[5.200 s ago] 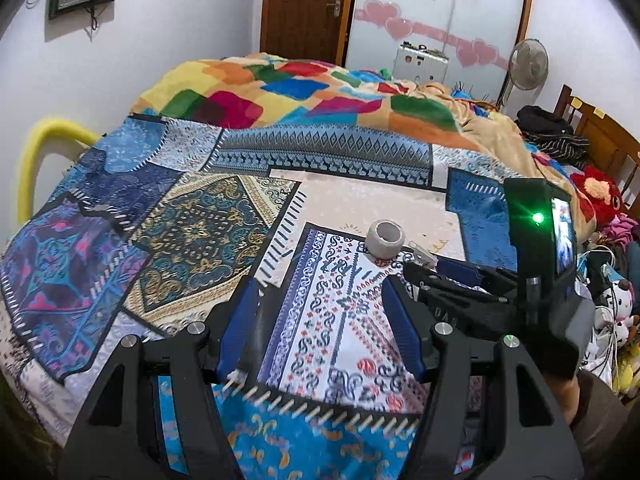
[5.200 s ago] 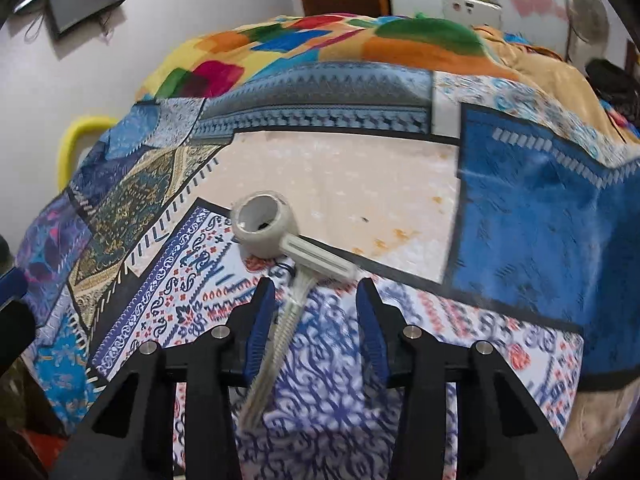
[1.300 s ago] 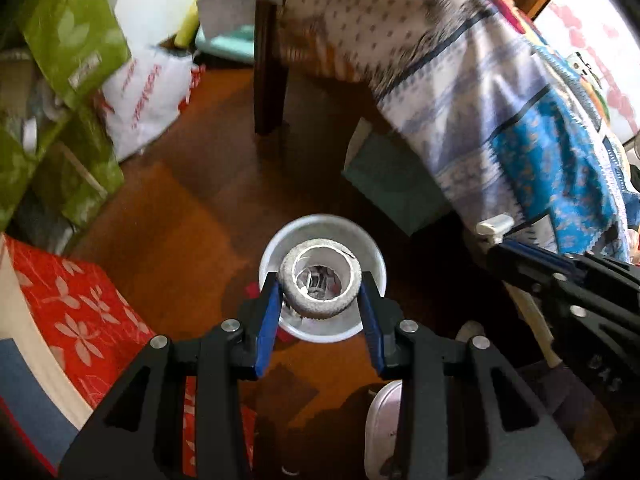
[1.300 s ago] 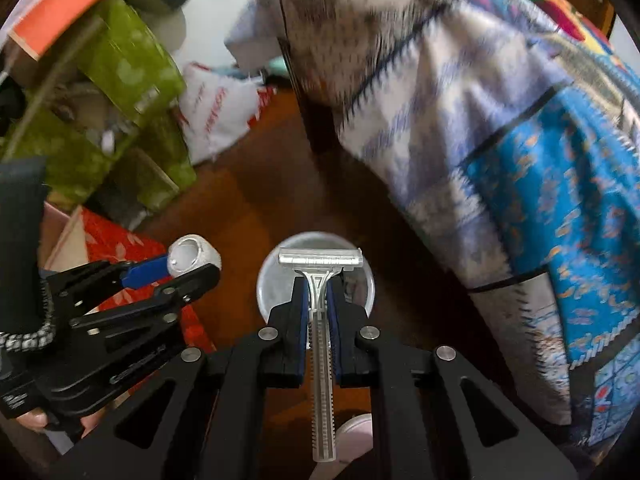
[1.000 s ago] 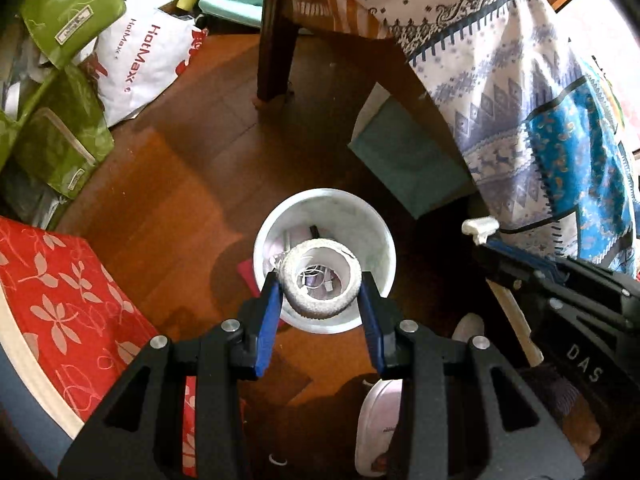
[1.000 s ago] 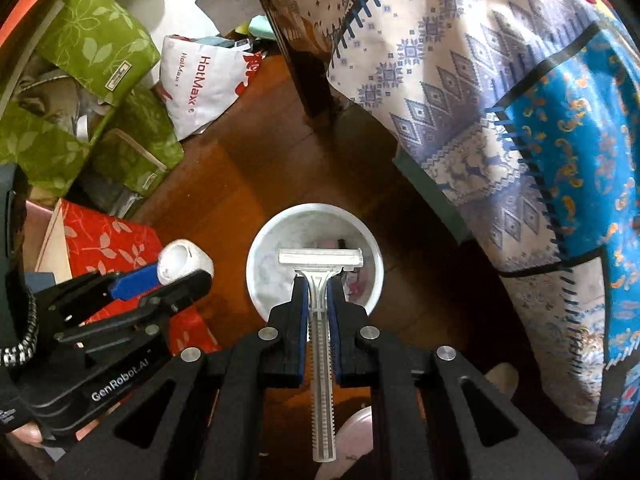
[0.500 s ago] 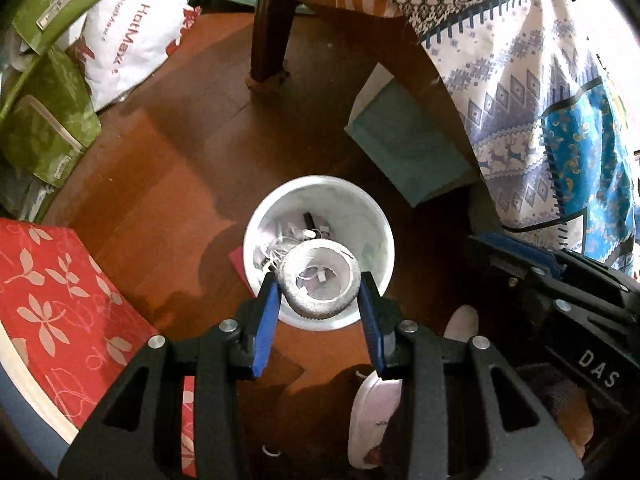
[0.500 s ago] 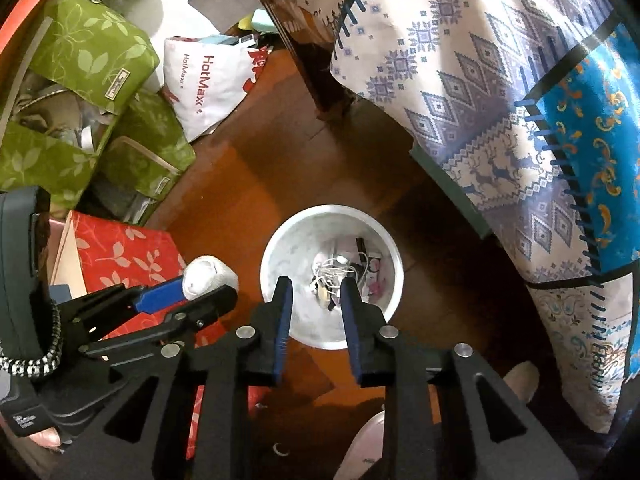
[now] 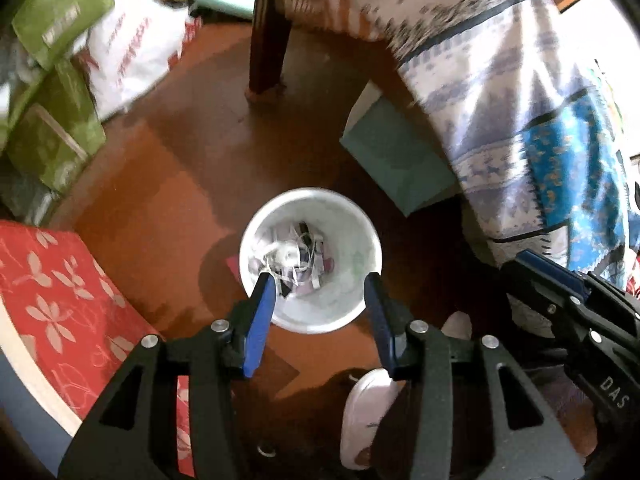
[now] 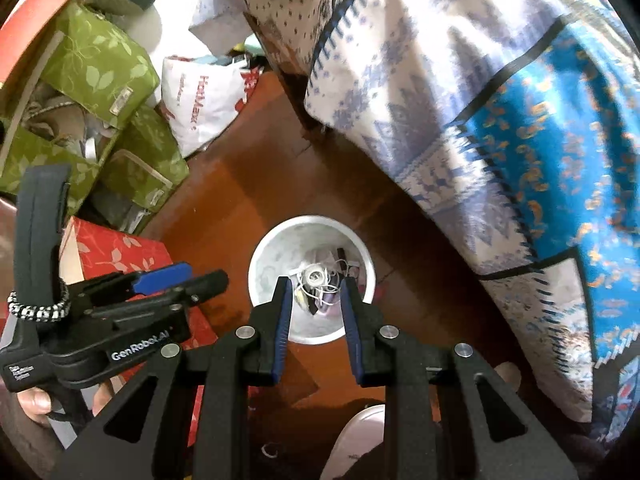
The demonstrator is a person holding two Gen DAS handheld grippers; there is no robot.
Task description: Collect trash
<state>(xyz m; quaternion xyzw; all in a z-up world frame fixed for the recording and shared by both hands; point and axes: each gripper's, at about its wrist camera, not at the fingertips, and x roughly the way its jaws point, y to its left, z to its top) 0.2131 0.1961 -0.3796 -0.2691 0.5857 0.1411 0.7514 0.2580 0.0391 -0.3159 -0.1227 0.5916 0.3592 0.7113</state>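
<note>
Tape roll (image 9: 289, 255) and razor were released into the white bin (image 9: 352, 224) on the floor.
Both the left hand-held gripper (image 9: 318, 312) and right hand-held gripper (image 10: 314, 312) were held spread and empty above it, so that drops landed inside.

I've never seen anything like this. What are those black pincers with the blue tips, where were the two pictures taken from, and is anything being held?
There is no robot here: a person holds one hand-operated pincer tool in each hand. Each tool carries a wide-angle camera looking forward along its two fingers, which gives the two round, warped pictures.

One picture looks down past the left gripper, the other past the right gripper. Both hang open and hold nothing.

Below them, on the wooden floor, stands a white bin with scraps and a small white ring inside. A patterned bedspread hangs at the right; green bags sit at the left.
</note>
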